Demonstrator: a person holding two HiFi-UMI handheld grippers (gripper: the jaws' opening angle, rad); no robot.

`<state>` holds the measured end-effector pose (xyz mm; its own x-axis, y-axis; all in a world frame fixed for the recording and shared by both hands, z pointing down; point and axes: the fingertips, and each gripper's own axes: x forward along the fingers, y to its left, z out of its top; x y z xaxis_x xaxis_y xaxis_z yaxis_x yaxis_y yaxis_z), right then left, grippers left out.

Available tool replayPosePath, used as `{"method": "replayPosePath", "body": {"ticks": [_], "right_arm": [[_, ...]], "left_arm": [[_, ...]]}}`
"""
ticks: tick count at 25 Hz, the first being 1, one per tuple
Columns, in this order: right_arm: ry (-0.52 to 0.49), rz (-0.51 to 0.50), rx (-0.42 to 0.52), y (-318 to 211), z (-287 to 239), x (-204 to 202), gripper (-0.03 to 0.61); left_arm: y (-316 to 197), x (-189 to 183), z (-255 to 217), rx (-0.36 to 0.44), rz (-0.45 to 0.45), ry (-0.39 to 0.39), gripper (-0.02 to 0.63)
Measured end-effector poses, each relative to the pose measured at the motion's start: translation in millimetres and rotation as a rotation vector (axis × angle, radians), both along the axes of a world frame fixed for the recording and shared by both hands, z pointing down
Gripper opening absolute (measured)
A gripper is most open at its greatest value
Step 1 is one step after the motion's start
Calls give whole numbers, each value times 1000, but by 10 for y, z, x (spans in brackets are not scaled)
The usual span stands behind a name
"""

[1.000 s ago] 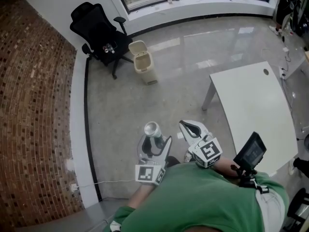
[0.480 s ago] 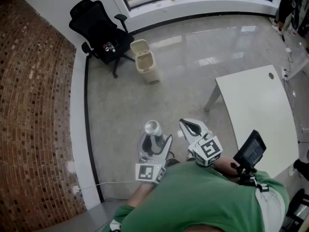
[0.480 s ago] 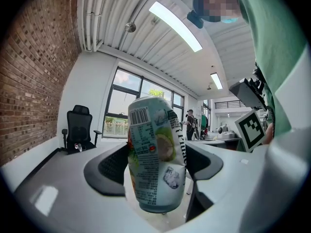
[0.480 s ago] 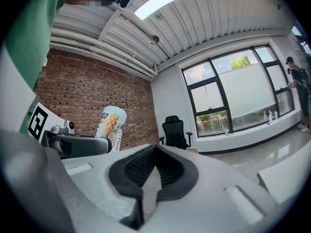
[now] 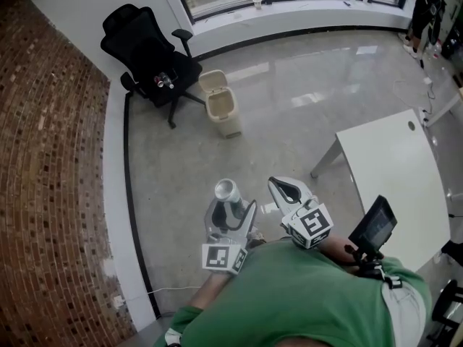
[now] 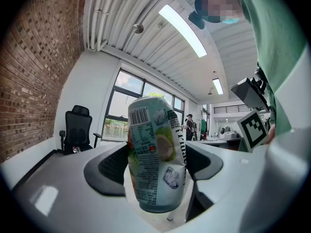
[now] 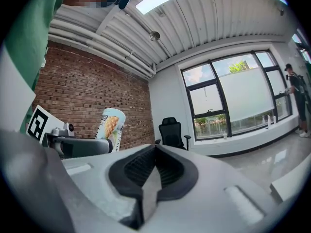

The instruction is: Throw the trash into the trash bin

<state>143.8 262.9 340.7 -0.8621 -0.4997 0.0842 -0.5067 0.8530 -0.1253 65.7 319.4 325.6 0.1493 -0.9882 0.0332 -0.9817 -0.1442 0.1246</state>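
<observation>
Can (image 6: 154, 149) upright in L tool (image 5: 231, 214)

Counts.
- Grippers, two: left gripper (image 5: 231, 210), right gripper (image 5: 283, 190).
- Can (image 5: 227, 192): one.
- Bin (image 5: 223, 109): one.
- Chair (image 5: 148, 55): one.
- Table (image 5: 394, 172): one.
- Small items (image 5: 163, 82) on the chair seat: two, perhaps three; too small to be sure.
- Bystander (image 5: 423, 9) by the windows: one.

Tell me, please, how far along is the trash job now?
Done: the can is picked up, clamped upright in the left gripper. In hand: the can itself; the right gripper is shut and empty. Left: reach the trash bin, far across the floor beside the black chair, and drop the can in.
</observation>
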Motion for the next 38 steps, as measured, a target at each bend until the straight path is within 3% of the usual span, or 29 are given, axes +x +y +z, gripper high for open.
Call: {"method": "replayPosePath", "body": {"ticks": [9, 15, 24, 38], "right_arm": [[-13, 52, 1, -190, -2, -701, 3], [9, 65, 2, -247, 2, -937, 3], [31, 67, -4, -628, 35, -1060, 3], [-18, 33, -8, -1891, -16, -1120, 3]], "left_arm": [[-162, -651, 52, -2, 60, 1, 367], [-252, -934, 94, -9, 63, 22, 367], [-620, -1084, 127, -25, 70, 33, 367], [-1864, -1173, 37, -38, 16, -21, 365]]}}
